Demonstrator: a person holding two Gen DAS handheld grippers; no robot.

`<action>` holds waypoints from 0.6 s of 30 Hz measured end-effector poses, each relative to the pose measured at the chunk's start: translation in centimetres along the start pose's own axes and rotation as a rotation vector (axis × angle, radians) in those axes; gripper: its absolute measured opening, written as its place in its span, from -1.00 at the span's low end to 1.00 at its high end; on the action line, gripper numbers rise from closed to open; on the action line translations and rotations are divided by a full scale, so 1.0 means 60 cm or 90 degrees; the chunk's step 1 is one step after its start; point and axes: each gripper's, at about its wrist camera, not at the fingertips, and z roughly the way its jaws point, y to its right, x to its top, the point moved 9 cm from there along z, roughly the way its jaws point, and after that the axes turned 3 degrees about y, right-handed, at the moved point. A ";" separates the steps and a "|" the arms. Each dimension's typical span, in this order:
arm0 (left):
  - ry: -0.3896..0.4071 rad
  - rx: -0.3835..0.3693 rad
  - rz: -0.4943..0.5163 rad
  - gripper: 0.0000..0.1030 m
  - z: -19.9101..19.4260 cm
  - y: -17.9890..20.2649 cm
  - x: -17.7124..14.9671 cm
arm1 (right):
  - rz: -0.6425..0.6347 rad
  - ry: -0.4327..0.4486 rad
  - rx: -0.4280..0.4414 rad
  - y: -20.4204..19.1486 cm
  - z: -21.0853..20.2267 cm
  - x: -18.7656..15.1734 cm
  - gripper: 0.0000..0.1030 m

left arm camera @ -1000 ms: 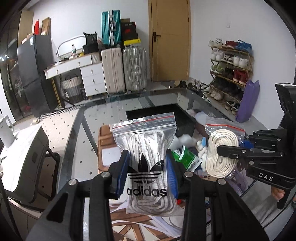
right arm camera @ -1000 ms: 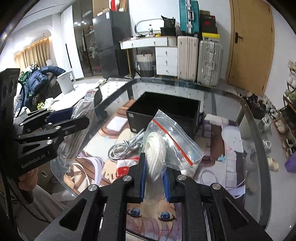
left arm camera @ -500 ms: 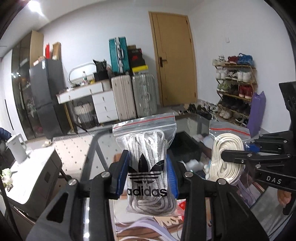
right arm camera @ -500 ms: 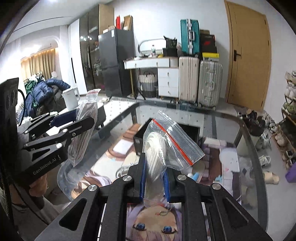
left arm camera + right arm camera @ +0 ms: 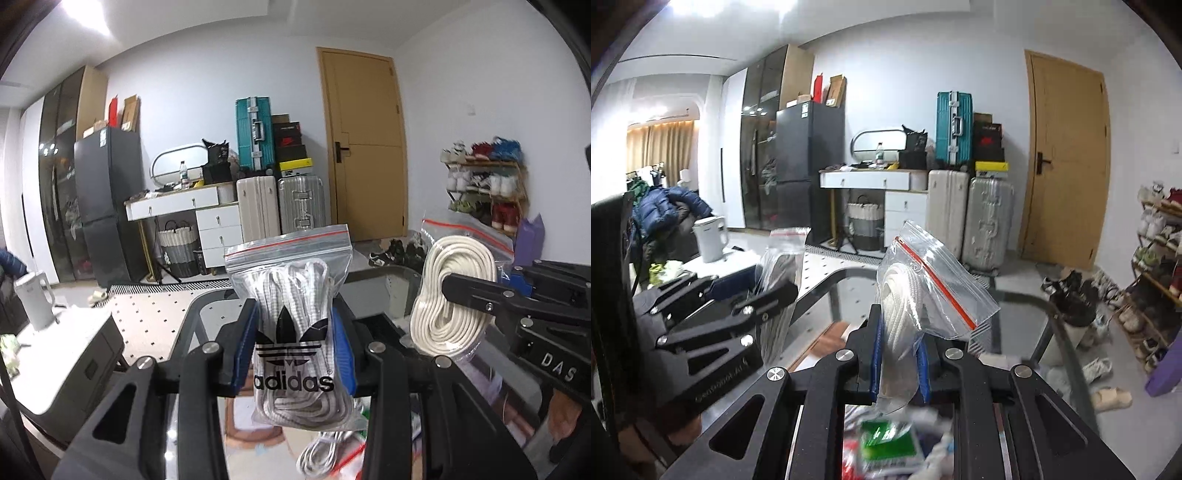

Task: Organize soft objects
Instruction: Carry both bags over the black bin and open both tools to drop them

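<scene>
My left gripper (image 5: 293, 347) is shut on a clear zip bag of grey-white laces with a black adidas logo (image 5: 295, 325), held upright above the glass table (image 5: 384, 280). My right gripper (image 5: 899, 363) is shut on a clear zip bag of coiled white cord (image 5: 905, 306), also held up. In the left wrist view the right gripper (image 5: 480, 295) and its cord bag (image 5: 454, 295) are close at the right. In the right wrist view the left gripper (image 5: 768, 295) and its bag (image 5: 781, 280) are at the left.
Below the grippers lie a loose white cord bundle (image 5: 317, 454) and a green packet (image 5: 886, 443) among blurred clutter on the table. Suitcases (image 5: 280, 210), a white dresser (image 5: 188, 221), a fridge (image 5: 107, 206), a door and a shoe rack (image 5: 484, 188) stand beyond.
Both grippers have risen and tilted up with their bags; the table and black box have dropped out of the middle of view. Both grips are unchanged.
</scene>
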 end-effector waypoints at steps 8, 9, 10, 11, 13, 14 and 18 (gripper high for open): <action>-0.027 0.004 -0.043 -0.27 0.100 0.000 -0.002 | 0.012 -0.034 -0.034 0.046 0.121 0.009 -0.70; -0.034 0.000 -0.056 -0.27 0.115 -0.003 -0.006 | 0.018 -0.046 -0.036 0.052 0.139 0.004 -0.70; -0.043 -0.003 -0.065 -0.27 0.130 -0.002 -0.010 | 0.026 -0.058 -0.034 0.056 0.155 -0.002 -0.70; -0.064 -0.017 -0.075 -0.27 0.151 0.000 -0.019 | 0.035 -0.068 -0.032 0.061 0.170 -0.008 -0.70; -0.108 -0.034 -0.093 -0.27 0.183 0.009 -0.040 | 0.041 -0.101 -0.028 0.069 0.209 -0.023 -0.70; -0.121 -0.034 -0.100 -0.27 0.197 0.011 -0.049 | 0.045 -0.115 -0.026 0.074 0.226 -0.029 -0.70; -0.185 -0.031 -0.090 -0.27 0.241 0.032 -0.092 | 0.068 -0.183 -0.021 0.093 0.294 -0.078 -0.70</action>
